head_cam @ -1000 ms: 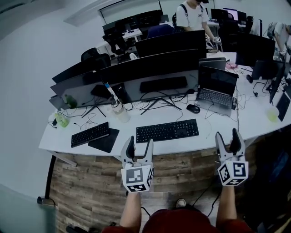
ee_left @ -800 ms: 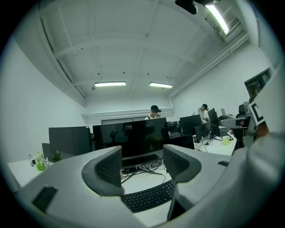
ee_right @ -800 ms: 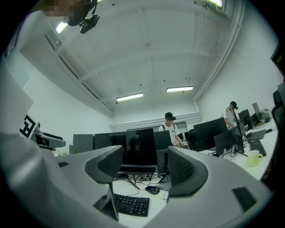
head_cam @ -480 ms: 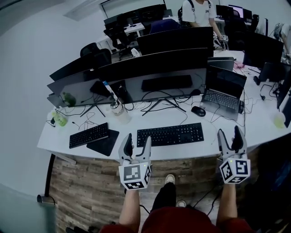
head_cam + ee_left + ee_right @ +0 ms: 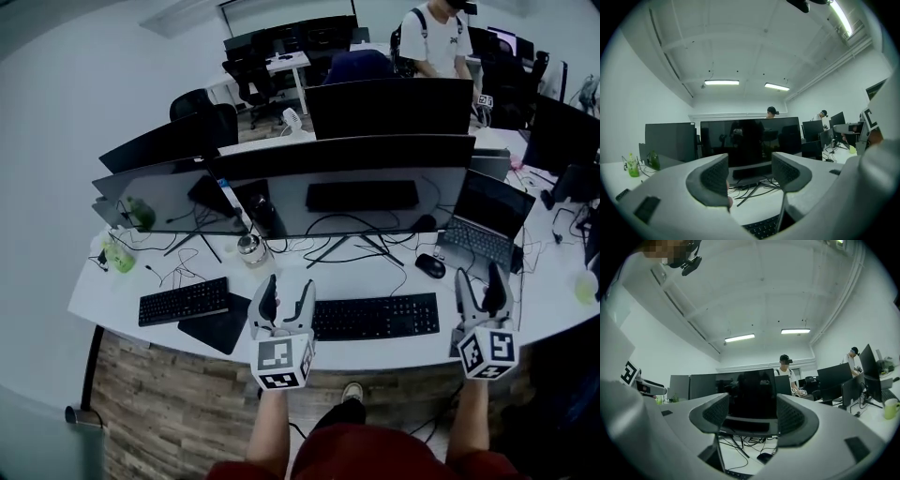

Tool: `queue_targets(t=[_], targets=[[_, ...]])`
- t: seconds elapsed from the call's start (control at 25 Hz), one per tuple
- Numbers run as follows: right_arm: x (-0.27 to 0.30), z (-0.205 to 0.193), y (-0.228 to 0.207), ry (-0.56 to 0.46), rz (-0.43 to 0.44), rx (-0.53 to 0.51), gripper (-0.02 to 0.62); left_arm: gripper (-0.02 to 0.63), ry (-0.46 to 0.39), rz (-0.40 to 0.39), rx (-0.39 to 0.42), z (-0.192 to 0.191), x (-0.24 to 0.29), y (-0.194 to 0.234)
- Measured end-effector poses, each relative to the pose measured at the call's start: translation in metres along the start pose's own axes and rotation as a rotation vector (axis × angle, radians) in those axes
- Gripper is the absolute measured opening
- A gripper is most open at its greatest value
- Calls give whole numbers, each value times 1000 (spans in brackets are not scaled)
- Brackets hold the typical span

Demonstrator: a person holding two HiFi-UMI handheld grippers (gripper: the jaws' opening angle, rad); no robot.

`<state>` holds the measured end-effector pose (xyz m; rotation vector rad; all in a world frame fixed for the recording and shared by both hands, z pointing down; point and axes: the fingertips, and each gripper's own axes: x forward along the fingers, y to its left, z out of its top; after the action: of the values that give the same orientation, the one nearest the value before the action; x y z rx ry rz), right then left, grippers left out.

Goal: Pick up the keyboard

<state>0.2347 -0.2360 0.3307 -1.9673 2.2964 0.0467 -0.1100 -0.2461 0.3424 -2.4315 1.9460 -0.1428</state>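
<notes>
A black full-size keyboard (image 5: 375, 316) lies flat on the white desk (image 5: 103, 302), in front of the wide monitor (image 5: 361, 183). My left gripper (image 5: 286, 291) hovers level at the keyboard's left end, jaws open and empty. A strip of the keys (image 5: 764, 228) shows low in the left gripper view, below its gripper (image 5: 750, 176). My right gripper (image 5: 482, 279) is open and empty just right of the keyboard's right end. In the right gripper view, this gripper (image 5: 752, 416) frames the monitor, with the keyboard's edge (image 5: 736, 474) at the bottom.
A smaller black keyboard (image 5: 183, 301) and dark mouse pad (image 5: 217, 325) lie to the left. A mouse (image 5: 430, 265) and open laptop (image 5: 483, 225) sit at right, cables and a glass jar (image 5: 250, 248) behind. A person (image 5: 436, 42) stands at the far desks.
Both grippers have moved forward from over the wooden floor to above the desk's front edge, on either side of the keyboard. Their jaws stay equally open.
</notes>
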Motion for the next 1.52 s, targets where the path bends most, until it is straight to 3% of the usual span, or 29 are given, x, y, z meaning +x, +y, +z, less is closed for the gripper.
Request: queue_targets(t=[0.44,0.76,1.04,1.52], targets=[[60,-33,5,76,-26,-17,295,272,78,-13,-21,-36,59,36],[69,-86,9,210,-29,-20,301,272,203,-23,-44,-92,68,45],[71,-151,13,376,-12,-24,313,272,334,-20,-84,-156,69,56],[39,-291,21,766,63,-1,358,272,644,-82,-165,-274,49,44]])
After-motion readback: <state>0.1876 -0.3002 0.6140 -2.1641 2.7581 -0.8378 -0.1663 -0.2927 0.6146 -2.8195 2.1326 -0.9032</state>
